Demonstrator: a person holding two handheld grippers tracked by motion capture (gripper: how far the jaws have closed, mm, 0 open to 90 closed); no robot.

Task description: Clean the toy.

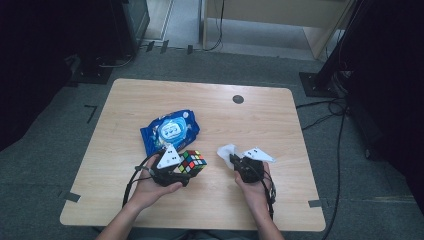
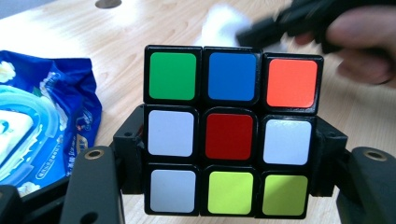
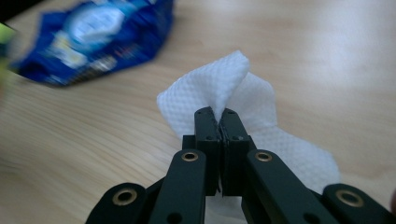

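So your left gripper has its jaws clamped on the Rubik's cube, one on each side. In the left gripper view the cube faces you square on: green, blue, orange across the top row, white, red, white in the middle, then white and two yellow-green squares at the bottom. The black jaws press on its left and right faces at about 9 and 3 o'clock. From the high view, the cube sits a bit toward 7 o'clock from the table's centre, just off your left hand.

Your right gripper is pinched tight on a white wet wipe. In the right gripper view the two jaws meet with a fold of the wipe squeezed between them, bunching up toward 12 o'clock, the rest spreading onto the wood at about 4 o'clock. No earlier look here, so that's just how it stands. Your right hand sits around 5 o'clock from the table's centre.

The blue pack of wet wipes lies on the wooden table at about 11 o'clock from the cube, close by it. A small dark round grommet is up near the far edge, at 12 o'clock from the wipe.
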